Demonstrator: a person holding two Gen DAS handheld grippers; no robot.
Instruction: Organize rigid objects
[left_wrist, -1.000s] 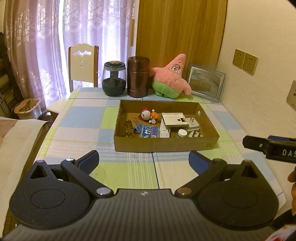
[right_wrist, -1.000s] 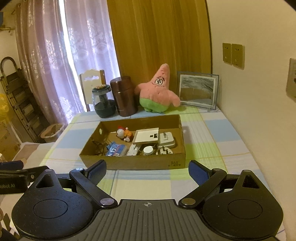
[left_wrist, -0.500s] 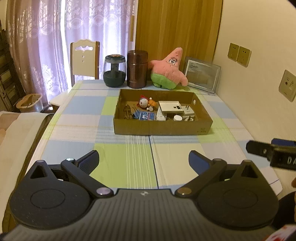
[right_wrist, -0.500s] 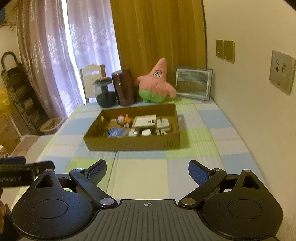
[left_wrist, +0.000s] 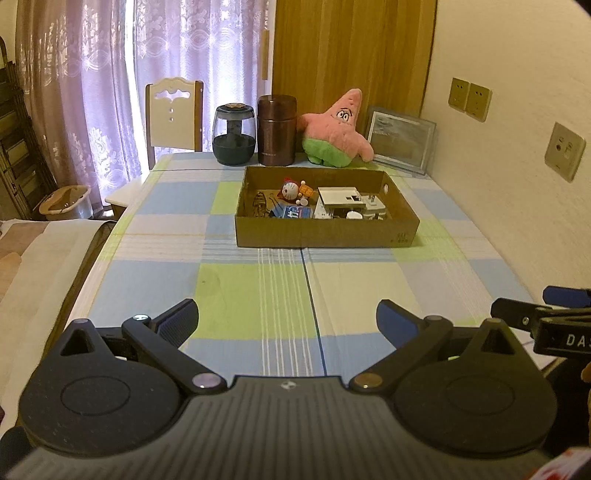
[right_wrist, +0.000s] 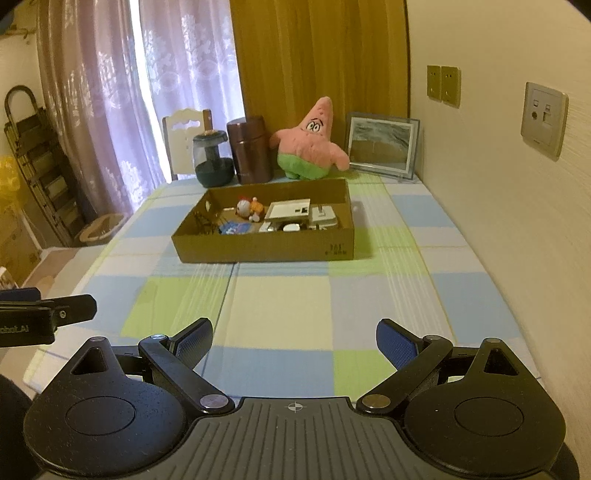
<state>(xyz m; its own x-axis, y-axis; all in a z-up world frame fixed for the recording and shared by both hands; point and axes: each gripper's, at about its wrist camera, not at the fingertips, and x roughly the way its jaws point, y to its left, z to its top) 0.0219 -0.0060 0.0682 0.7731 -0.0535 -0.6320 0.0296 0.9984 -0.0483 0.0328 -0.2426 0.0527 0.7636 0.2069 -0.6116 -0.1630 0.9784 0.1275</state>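
1. Both hand-held grippers have drawn back from the cardboard box (left_wrist: 327, 230) over the last second. In the earlier frames the box fills the middle of each view; now it sits smaller and higher, above centre in both wrist views, with a wide stretch of checked cloth on the worktop (left_wrist: 258, 295) between it and the fingertips.

2. Nothing inside the box has shifted. The small round-headed figurine (left_wrist: 290, 189), the white flat box (left_wrist: 340, 195), the blue packet (left_wrist: 293, 213) and the other small pieces lie together in the box as before, and nothing lies loose on the cloth in front of it.

3. My reading: the rigid things look gathered into the box already, so this retreat seems to be a pull-away at the end of a step, or of the whole task, rather than an approach.

4. The left hand-held gripper (left_wrist: 287, 320) stands released, its blue pads wide apart, with only bare cloth between them. It holds nothing and touches nothing.

5. The right hand-held gripper (right_wrist: 294, 338) is likewise spread wide and empty, over the near part of the worktop, well apart from the box. In the left wrist view it shows at the right edge of the frame.

6. At the far end of the worktop, in the upper middle of the frame, the glass jar (left_wrist: 233, 133), the brown canister (left_wrist: 277, 129), the pink plush star (left_wrist: 338, 129) and the picture frame (left_wrist: 400, 137) stand behind the box, unmoved.
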